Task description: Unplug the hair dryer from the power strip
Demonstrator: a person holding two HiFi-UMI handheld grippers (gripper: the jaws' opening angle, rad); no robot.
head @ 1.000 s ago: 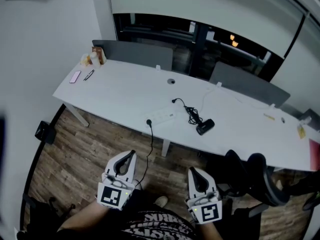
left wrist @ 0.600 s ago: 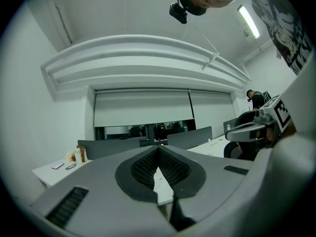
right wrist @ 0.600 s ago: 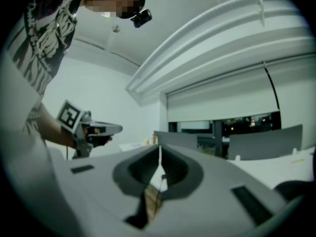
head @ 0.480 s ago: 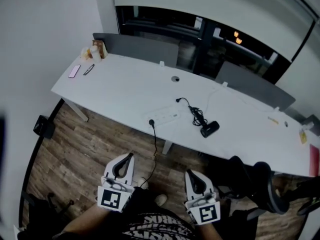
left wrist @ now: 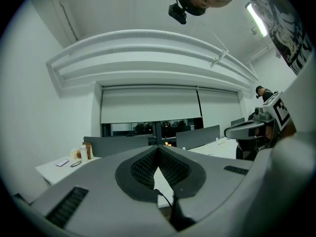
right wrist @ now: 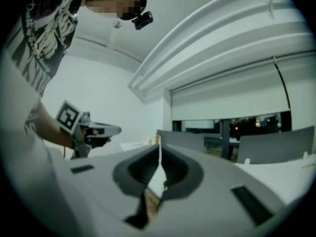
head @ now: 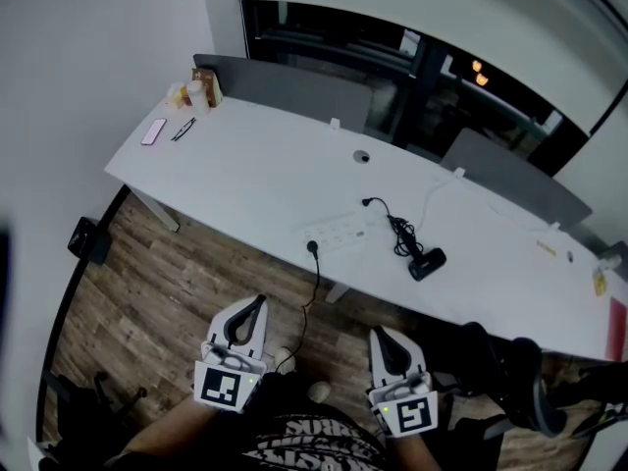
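Note:
A black hair dryer (head: 428,263) lies on the long white desk (head: 255,175). Its coiled black cord (head: 397,230) runs to a plug (head: 369,202) just beyond the white power strip (head: 339,233); whether the plug sits in the strip is too small to tell. My left gripper (head: 257,303) and right gripper (head: 379,334) hover over the wooden floor, well short of the desk's near edge, both shut and empty. The left gripper view shows its jaw tips (left wrist: 158,147) meeting, and the right gripper view shows the same (right wrist: 159,149).
The strip's own black cable (head: 312,283) drops from the desk edge to the floor between my grippers. A black office chair (head: 510,376) stands at the right. A pink phone (head: 154,131), glasses (head: 183,129) and bottles (head: 201,91) sit at the desk's far left; grey dividers (head: 294,88) line its back.
The desk, power strip and hair dryer have slid right and a little lower in the head view. Both grippers keep the same pose, side by side and shut.

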